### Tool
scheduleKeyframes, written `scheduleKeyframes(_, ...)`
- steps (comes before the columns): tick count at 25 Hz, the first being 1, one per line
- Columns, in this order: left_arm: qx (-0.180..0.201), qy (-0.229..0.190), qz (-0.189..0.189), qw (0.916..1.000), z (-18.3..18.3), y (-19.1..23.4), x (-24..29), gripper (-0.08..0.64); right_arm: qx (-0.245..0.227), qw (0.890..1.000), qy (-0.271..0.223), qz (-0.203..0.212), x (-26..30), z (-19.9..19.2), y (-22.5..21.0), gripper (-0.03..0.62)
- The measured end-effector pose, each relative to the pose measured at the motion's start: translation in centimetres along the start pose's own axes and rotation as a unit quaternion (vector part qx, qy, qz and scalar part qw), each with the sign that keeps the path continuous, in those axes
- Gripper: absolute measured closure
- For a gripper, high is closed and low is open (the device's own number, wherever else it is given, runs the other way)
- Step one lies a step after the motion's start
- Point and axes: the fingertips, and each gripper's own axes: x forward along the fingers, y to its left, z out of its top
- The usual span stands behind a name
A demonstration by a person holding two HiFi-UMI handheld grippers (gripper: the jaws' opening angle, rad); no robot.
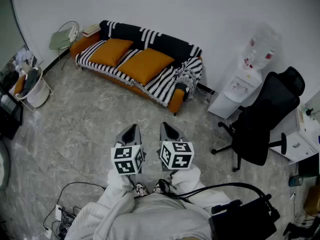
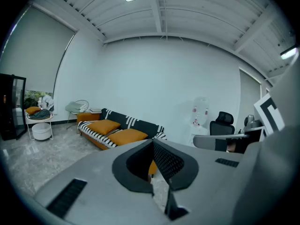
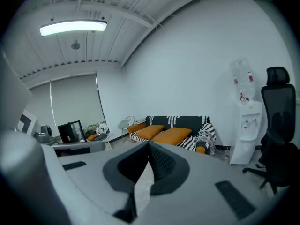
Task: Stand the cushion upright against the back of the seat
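I hold the two grippers side by side above the grey floor [image 1: 85, 129], both pointing a little downward. The left gripper [image 1: 131, 130] has its jaws pressed together with nothing between them. The right gripper [image 1: 169, 129] is closed too and also empty; only a thin slit shows low between its jaws.

Straight ahead of both pairs of jaws, and well apart from them, stands the sofa [image 1: 176, 101] with a black and white striped cover [image 1: 162, 86]. One orange cushion [image 1: 111, 51] lies on the seat ahead and to the left of the left jaws. A second orange cushion [image 1: 146, 64] lies just beside it, more in line with the jaws. Both lie rather flat on the seat, in front of the backrest [image 1: 150, 35], not upright. To the right of the right jaws are a water dispenser [image 1: 239, 86] and a black office chair [image 1: 262, 121].
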Motion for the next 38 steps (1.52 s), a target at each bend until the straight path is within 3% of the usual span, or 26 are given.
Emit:
scheduleKeyframes(15,-0.001,-0.009,0.004,0.9999,0.7,5.0,-1.3,0.563,0.012,1.0,0.016,0.014,3.2,-0.8,4.8,0.531)
scheduleKeyframes(29,-0.007,-0.007,0.033,0.9994,0.2,11.2,-3.2,0.563,0.01,0.998,0.046,0.032,6.9,-3.0,9.8,0.531)
scheduleKeyframes(38,-0.017,0.006,0.047,0.9987,-0.8,13.6,-1.0,0.563,0.007,0.997,0.066,0.043,10.8,-3.8,9.9,0.531)
